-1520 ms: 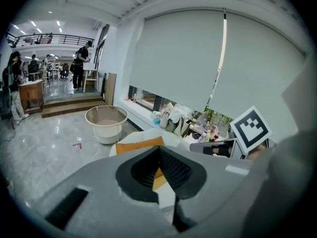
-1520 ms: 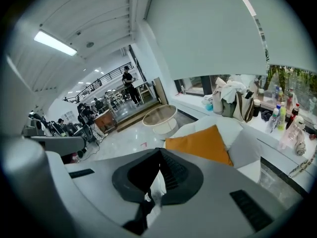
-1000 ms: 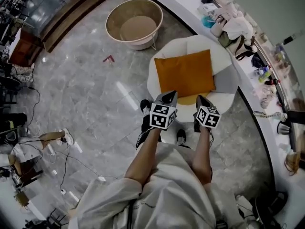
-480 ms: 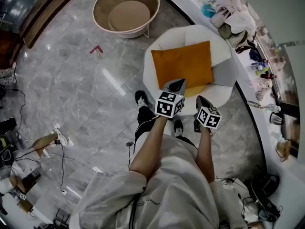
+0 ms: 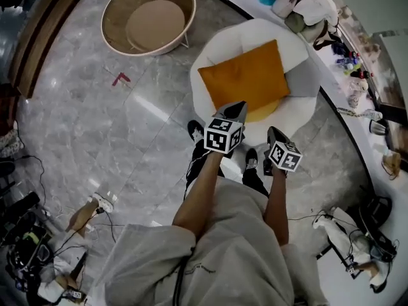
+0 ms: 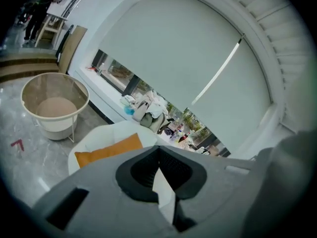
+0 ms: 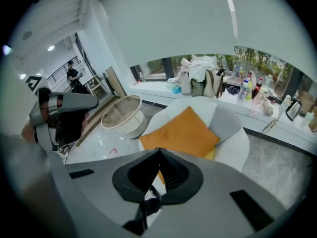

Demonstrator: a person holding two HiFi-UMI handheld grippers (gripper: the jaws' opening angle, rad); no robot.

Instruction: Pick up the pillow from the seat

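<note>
A white round seat [image 5: 252, 32] stands on the grey marble floor [image 5: 95, 126], near a round basket [image 5: 150, 18]. On the seat lie an orange pillow [image 5: 245, 75] and a grey cushion [image 5: 303, 81].

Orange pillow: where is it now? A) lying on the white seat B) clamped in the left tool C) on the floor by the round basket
A: the orange pillow lies flat on the white seat; left tool and right tool are shut, empty.

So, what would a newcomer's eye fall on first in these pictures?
The orange pillow stands out most, lying on the round white seat in the head view's upper middle. Below it, the left claw and right claw point toward it, both shut. A round beige basket stands upper left.
</note>
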